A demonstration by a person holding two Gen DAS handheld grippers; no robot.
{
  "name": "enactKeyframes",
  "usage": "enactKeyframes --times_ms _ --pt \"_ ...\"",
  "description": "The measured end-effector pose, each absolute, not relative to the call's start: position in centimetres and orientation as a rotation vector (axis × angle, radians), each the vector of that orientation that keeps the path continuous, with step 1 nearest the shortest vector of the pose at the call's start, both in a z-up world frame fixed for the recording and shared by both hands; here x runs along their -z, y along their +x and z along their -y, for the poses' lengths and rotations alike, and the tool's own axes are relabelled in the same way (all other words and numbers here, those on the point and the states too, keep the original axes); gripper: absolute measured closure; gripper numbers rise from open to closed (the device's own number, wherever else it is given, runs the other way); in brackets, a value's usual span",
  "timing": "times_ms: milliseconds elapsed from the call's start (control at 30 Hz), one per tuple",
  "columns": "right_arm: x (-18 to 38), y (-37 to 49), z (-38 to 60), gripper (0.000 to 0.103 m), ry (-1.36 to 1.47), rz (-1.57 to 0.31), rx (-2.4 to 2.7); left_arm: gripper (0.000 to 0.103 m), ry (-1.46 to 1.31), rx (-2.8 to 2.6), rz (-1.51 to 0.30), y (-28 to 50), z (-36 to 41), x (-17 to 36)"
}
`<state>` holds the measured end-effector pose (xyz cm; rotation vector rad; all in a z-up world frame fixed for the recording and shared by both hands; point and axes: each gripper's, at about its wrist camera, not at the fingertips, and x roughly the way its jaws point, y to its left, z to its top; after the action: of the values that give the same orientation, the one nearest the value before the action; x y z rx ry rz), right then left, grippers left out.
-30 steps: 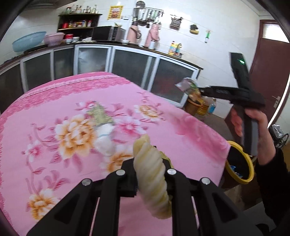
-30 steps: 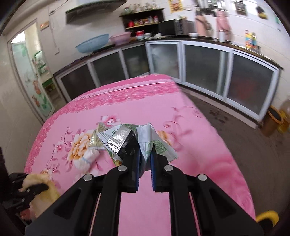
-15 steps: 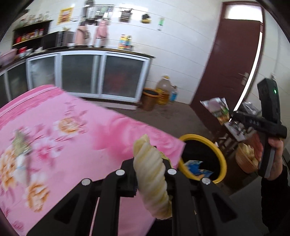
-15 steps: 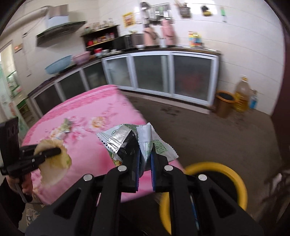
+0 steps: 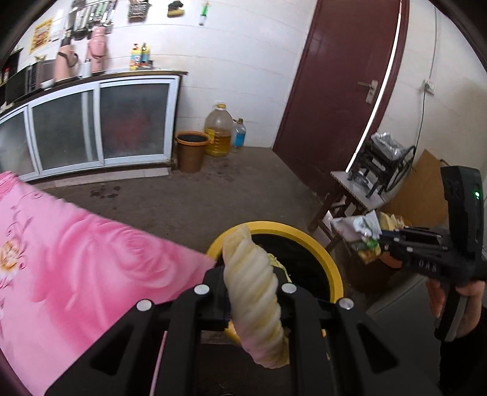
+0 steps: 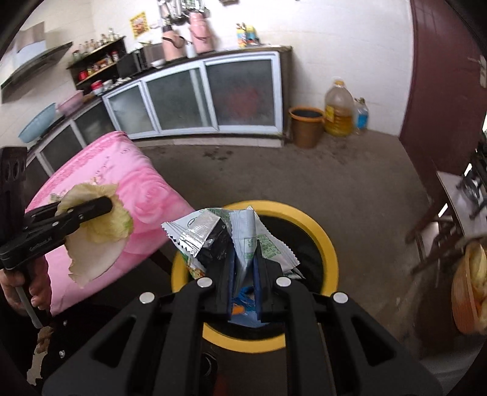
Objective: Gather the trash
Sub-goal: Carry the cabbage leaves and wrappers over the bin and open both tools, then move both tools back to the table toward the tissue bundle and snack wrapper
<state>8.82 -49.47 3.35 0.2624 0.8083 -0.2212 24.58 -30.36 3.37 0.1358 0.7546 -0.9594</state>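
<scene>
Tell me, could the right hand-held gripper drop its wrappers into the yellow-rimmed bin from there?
Probably yes. The right hand-held gripper, shut on the wrappers, hangs over the yellow-rimmed bin, and nothing lies between them. The cabbage leaf in the left hand-held gripper is off to the side.

Pink flowery cloth-covered bench [image 5: 91, 259] over grey concrete floor [image 6: 304, 179]
Yellow-rimmed black bin [image 6: 330, 252] stands on the floor just beside the bench.

A home kitchen: glass-fronted counter cabinets [image 6: 210, 94], hanging utensils [image 5: 91, 15], a cooking-oil jug [image 5: 218, 131], and probably a range hood [image 6: 33, 67].
</scene>
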Motion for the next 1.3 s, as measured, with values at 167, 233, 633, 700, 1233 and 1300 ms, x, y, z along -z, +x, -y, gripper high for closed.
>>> enactKeyframes --times_ms 167,233,633,700,1233,1300 --pt "-0.6 10.1 51.6 0.093 0.337 -0.9 0.241 0.09 0.186 0.954 -0.792 24.9 34.5 -1.4" --pt "0.2 10.9 52.2 0.093 0.359 -0.922 0.246 0.09 0.199 0.945 -0.817 25.4 35.8 -0.6" --pt "1.5 12.5 54.4 0.045 0.426 -0.957 0.296 0.055 0.205 0.921 -0.818 26.6 39.6 0.4" --pt "1.4 12.5 54.7 0.045 0.434 -0.961 0.301 0.04 0.197 0.918 -0.807 26.6 39.8 0.1" --pt "-0.1 12.0 55.6 0.026 0.517 -0.992 0.269 0.021 0.116 0.873 -0.754 27.0 37.0 -2.8" --pt "-0.4 11.9 55.2 0.026 0.494 -0.991 0.29 0.021 0.115 0.871 -0.748 26.9 36.5 -3.2"
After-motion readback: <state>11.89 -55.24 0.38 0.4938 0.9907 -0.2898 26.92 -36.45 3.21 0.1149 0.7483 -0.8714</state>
